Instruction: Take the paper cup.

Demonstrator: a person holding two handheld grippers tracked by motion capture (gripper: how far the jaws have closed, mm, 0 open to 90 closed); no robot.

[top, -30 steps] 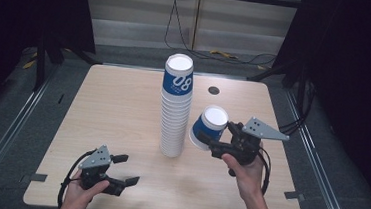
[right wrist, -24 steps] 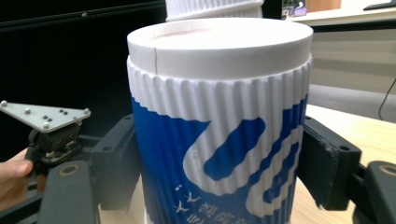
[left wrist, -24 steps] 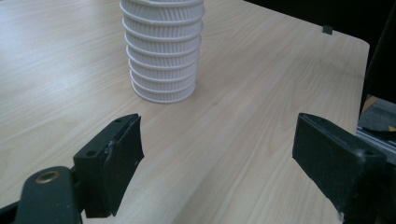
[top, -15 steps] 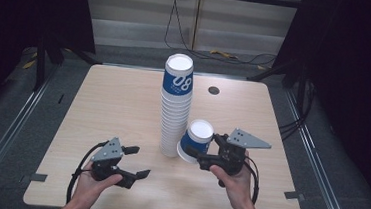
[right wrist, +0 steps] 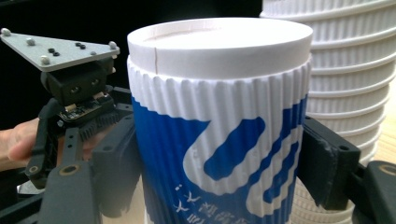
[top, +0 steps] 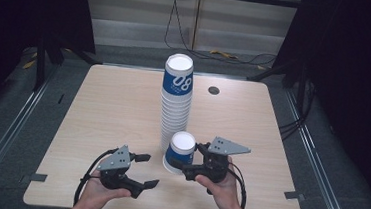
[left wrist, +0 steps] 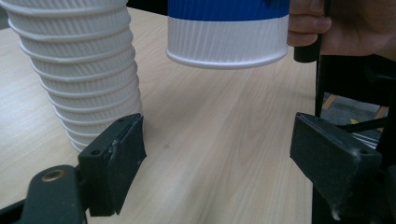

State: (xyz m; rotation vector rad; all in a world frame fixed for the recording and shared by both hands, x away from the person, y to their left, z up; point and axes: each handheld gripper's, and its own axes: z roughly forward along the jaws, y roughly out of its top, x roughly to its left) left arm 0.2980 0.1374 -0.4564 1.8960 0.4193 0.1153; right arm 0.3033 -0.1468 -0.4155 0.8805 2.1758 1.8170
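Paper cup (top: 180,151), upside down and light, thin-walled, easily crushed, is sitting clamped by its ribbed sides in the right gripper (top: 194,166) just off the tabletop near the front edge beside the cup stack (top: 175,103), while the left gripper (top: 140,170) is gaping empty.

Light wooden table (top: 98,102), grey floor (top: 319,160), black curtains (top: 25,6), floor cables (top: 179,29)
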